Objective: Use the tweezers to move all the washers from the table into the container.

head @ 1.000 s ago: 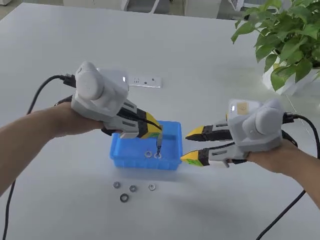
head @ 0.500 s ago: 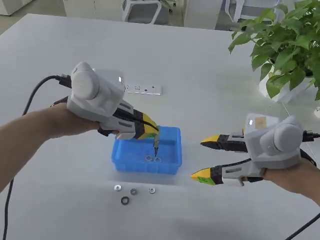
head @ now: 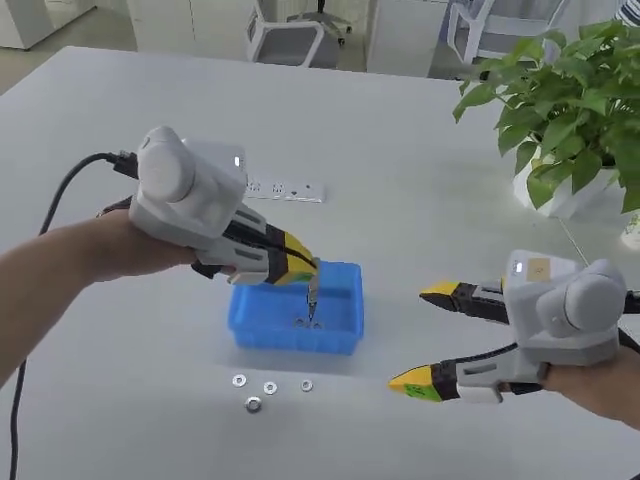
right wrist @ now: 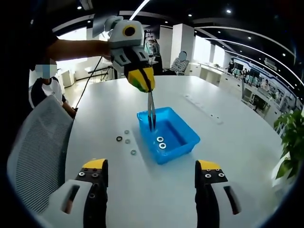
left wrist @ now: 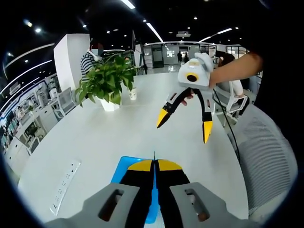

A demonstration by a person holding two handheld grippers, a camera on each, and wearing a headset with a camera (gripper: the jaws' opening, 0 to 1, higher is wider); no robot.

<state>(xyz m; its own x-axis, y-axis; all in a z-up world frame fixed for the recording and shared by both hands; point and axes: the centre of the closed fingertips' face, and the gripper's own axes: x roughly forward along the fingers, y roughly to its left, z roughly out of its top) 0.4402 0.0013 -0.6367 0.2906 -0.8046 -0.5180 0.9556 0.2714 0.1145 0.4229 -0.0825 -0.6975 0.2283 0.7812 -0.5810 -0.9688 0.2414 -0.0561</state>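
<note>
Four loose washers (head: 270,387): flat on the table (head: 150,120), in a small cluster between the container's near wall and the table's near edge; three in a rough row, the fourth just nearer the person; in the right gripper view (right wrist: 133,141) they lie just beside the container's long wall, apart from it and from each other
Two washers in the container (right wrist: 160,139): side by side on the blue floor, near one end; in the head view (head: 302,321) they sit low behind the near wall
Container (head: 290,338): open blue rectangular bin, upright, well in from every table edge; seen corner-on from the right gripper (right wrist: 183,148)
Writing: a small tan patch on top of the right gripper's casing, too small to read; markings on the white power strip (head: 285,188) beyond the container's far wall are unreadable too
Left gripper (head: 300,268): jaws pressed together on the tweezers (head: 311,300); it hangs above the container, yellow tips angled down; its own view shows the jaws meeting (left wrist: 154,164) with the thin tweezer point between them
Tweezers' tips (right wrist: 151,111): down inside the container's walls, close to the two washers; whether they pinch one or touch the floor cannot be told
Right gripper (head: 425,337): jaws spread wide, holding nothing; above bare table to the right of the container, well apart from every washer; jaws also spread in the left gripper view (left wrist: 184,126)
Plant (head: 570,90): leafy, in a white pot near the table's far right edge
</note>
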